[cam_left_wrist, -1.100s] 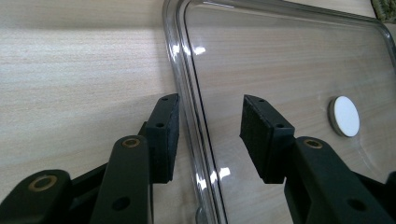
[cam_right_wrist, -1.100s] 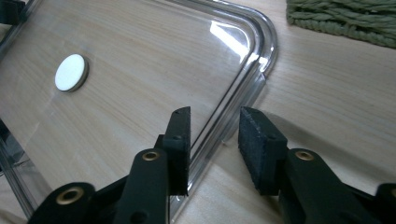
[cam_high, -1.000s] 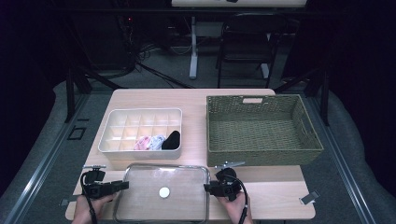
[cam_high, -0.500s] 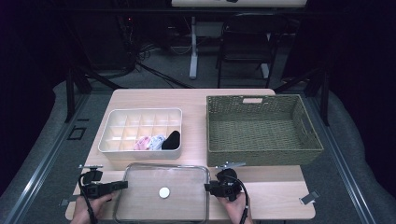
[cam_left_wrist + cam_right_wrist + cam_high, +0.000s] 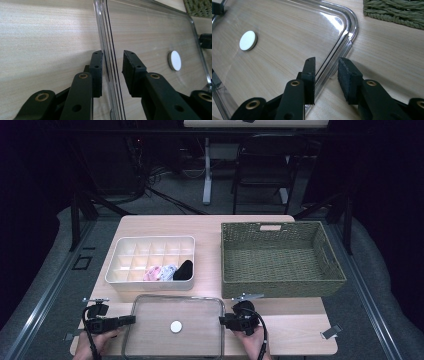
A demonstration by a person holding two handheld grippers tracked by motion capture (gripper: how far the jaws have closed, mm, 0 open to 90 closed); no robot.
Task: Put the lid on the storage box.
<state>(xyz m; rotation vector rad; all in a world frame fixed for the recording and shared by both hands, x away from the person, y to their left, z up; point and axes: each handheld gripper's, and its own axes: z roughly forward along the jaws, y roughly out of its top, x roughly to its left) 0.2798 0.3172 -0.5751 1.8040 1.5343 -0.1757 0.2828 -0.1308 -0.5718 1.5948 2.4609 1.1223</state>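
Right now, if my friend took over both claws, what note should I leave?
Left claw: open, jaws either side of the clear lid's left rim, not yet clamped.
Right claw: open, straddling the lid's right rim.
The lid lies flat on the table, in front of the white divider box holding rolled socks.
Done: both claws lined up.
Left: probably close both, lift, set lid on box.

a clear lid (image 5: 172, 326) with a white disc (image 5: 175, 326) at its middle lies flat at the near edge of the wooden counter (image 5: 205, 227). the left claw (image 5: 131, 319) meets its left rim, the right claw (image 5: 223, 321) its right rim. behind stand a white divided box (image 5: 150, 260) holding small cloth pieces and a woven green basket (image 5: 281, 258).
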